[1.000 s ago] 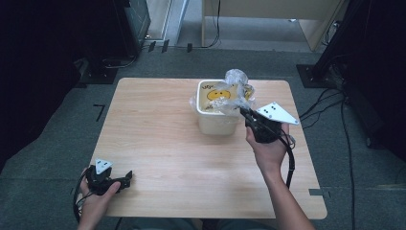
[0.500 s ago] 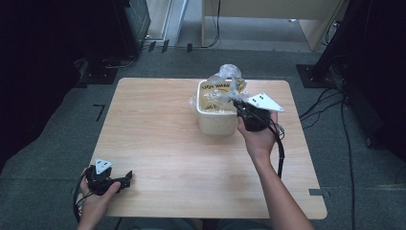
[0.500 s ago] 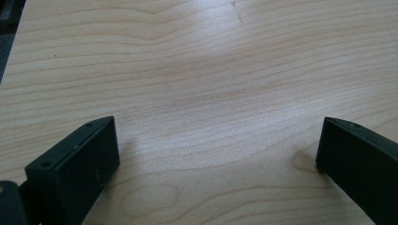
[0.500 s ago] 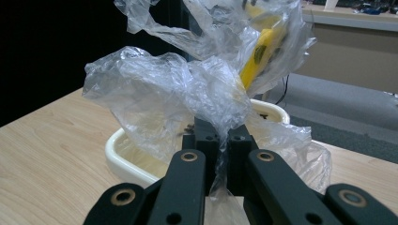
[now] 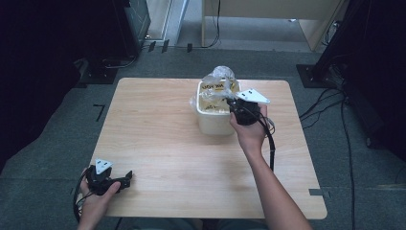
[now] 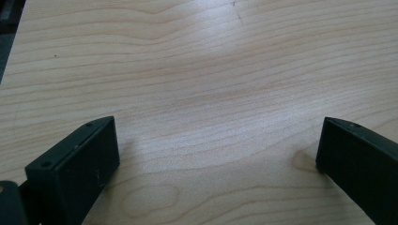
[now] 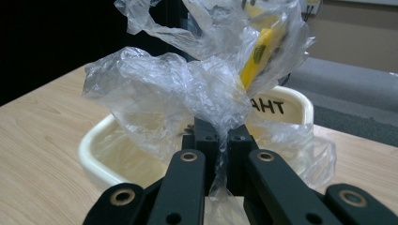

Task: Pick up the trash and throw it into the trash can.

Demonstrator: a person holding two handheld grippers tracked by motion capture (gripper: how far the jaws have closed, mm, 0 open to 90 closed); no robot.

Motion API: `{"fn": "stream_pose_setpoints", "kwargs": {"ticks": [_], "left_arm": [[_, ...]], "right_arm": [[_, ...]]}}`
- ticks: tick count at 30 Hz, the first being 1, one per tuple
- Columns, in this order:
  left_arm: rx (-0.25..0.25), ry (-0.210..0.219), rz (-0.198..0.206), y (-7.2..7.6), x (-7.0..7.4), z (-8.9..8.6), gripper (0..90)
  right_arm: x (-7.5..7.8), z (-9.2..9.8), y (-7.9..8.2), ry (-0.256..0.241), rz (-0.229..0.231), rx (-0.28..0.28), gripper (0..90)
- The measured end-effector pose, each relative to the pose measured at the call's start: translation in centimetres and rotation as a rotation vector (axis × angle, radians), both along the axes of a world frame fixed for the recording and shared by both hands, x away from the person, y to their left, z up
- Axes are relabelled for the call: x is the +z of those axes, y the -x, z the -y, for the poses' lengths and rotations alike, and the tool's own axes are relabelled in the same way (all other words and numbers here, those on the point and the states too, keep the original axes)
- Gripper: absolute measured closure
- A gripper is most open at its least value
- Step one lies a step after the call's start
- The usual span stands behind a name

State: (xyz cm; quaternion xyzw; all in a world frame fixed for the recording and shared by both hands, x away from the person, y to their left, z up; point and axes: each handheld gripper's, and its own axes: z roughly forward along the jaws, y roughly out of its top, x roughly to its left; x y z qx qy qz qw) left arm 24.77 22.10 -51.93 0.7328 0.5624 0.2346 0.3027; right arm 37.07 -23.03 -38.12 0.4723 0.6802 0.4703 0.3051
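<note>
**Right gripper pinches a plastic bag over the tub**

The right gripper [image 7: 218,140] has its jaws closed together on a thin fold of a clear plastic bag [image 7: 187,79]. The bag billows up and ahead of the jaws, with something yellow [image 7: 256,58] inside it, up and to the right of the tips. Just beyond and below the gripper sits a cream tub [image 7: 101,161] on the wooden bench [image 7: 42,136]; black lettering shows on the tub's far inner wall.

In the high view the right gripper [image 5: 235,106] hangs over the tub's [image 5: 215,125] near right rim, the bag [image 5: 218,84] bunched above the tub.

The left gripper [image 6: 216,154] has its jaws wide apart, holding nothing, with bare bench between them; it rests at the bench's near left corner [image 5: 125,178].

Against a second ago, the right gripper has moved left, from beside the tub to over its rim, carrying the bag along. The left gripper has not shifted.
</note>
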Motion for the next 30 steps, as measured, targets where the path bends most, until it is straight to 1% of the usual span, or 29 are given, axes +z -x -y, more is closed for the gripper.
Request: {"fn": "stream_pose_setpoints", "kwargs": {"ticks": [2,3,5,6,7,8,10,11,12,13,14,16,17,19,20,21,22,23,24,25,26,27,28,29,30], "left_arm": [[0.000,0.001,0.000,0.0,0.0,0.0,0.0],[0.000,0.000,0.000,0.0,0.0,0.0,0.0],[0.000,0.000,0.000,0.0,0.0,0.0,0.0],[0.000,0.000,0.000,0.0,0.0,0.0,0.0],[0.000,0.000,0.000,0.0,0.0,0.0,0.0],[0.001,0.002,-0.001,0.0,0.0,0.0,0.0],[0.001,0.001,-0.001,0.0,0.0,0.0,0.0],[0.000,0.001,-0.001,0.0,0.0,0.0,0.0],[0.000,0.001,-0.001,0.0,0.0,0.0,0.0],[-0.001,0.001,-0.001,0.0,0.0,0.0,0.0],[-0.001,0.001,-0.001,0.0,0.0,0.0,0.0],[-0.001,0.001,-0.001,0.0,0.0,0.0,0.0],[-0.001,0.001,-0.001,0.0,0.0,0.0,0.0],[-0.001,0.001,-0.001,0.0,0.0,0.0,0.0],[-0.001,0.001,-0.001,0.0,0.0,0.0,0.0],[-0.001,0.001,-0.001,0.0,0.0,0.0,0.0],[-0.001,0.001,-0.001,0.0,0.0,0.0,0.0],[-0.001,0.001,-0.001,0.0,0.0,0.0,0.0],[0.000,0.002,0.000,0.0,0.0,0.0,0.0],[0.000,0.002,0.000,-0.1,0.0,0.0,0.0],[0.000,0.002,0.000,-0.1,0.0,0.0,0.0],[-0.001,0.002,0.000,-0.1,0.0,0.0,0.0],[0.000,0.002,0.000,-0.1,0.0,0.0,0.0],[0.000,0.002,0.000,-0.1,0.0,0.0,0.0],[0.000,0.002,0.000,-0.1,0.0,0.0,0.0]], "right_arm": [[-0.5,0.0,-0.7,0.002,-0.021,-0.008,88.4],[-0.5,0.0,-0.7,0.002,-0.021,-0.008,88.4],[-0.7,-0.1,-1.1,0.003,-0.036,-0.006,87.7],[-1.0,-0.2,-1.3,0.014,-0.049,-0.009,80.2],[-1.0,-0.2,-1.3,0.014,-0.049,-0.009,80.2],[-1.0,-0.2,-1.4,0.018,-0.050,-0.014,73.3],[-1.2,-0.3,-1.5,0.018,-0.064,-0.013,51.6],[-1.2,-0.4,-1.6,0.024,-0.072,-0.019,43.5],[-1.3,-0.4,-1.6,0.029,-0.079,-0.022,37.2],[-1.3,-0.4,-1.6,0.032,-0.083,-0.023,32.3],[-1.4,-0.4,-1.6,0.032,-0.087,-0.022,29.6],[-1.4,-0.3,-1.5,0.028,-0.089,-0.028,26.3],[-1.3,-0.1,-1.5,0.035,-0.089,-0.036,25.2],[-1.3,0.0,-1.5,0.034,-0.089,-0.050,27.5],[-1.2,0.1,-1.6,0.034,-0.088,-0.056,31.3],[-1.2,0.1,-1.6,0.034,-0.088,-0.056,31.3],[-1.2,0.1,-1.5,0.031,-0.087,-0.060,40.5],[-1.1,0.3,-1.4,0.018,-0.078,-0.044,52.1],[-1.1,0.4,-1.4,0.005,-0.075,-0.023,59.5],[-1.1,0.4,-1.5,-0.001,-0.075,-0.014,68.4],[-1.1,0.5,-1.5,0.000,-0.080,-0.011,74.9],[-1.2,0.5,-1.6,-0.001,-0.085,-0.013,78.1],[-1.2,0.6,-1.7,-0.004,-0.093,-0.020,79.5],[-1.3,0.5,-1.9,-0.008,-0.103,-0.027,78.9],[-1.5,0.2,-2.2,0.009,-0.113,-0.029,70.1]]}}
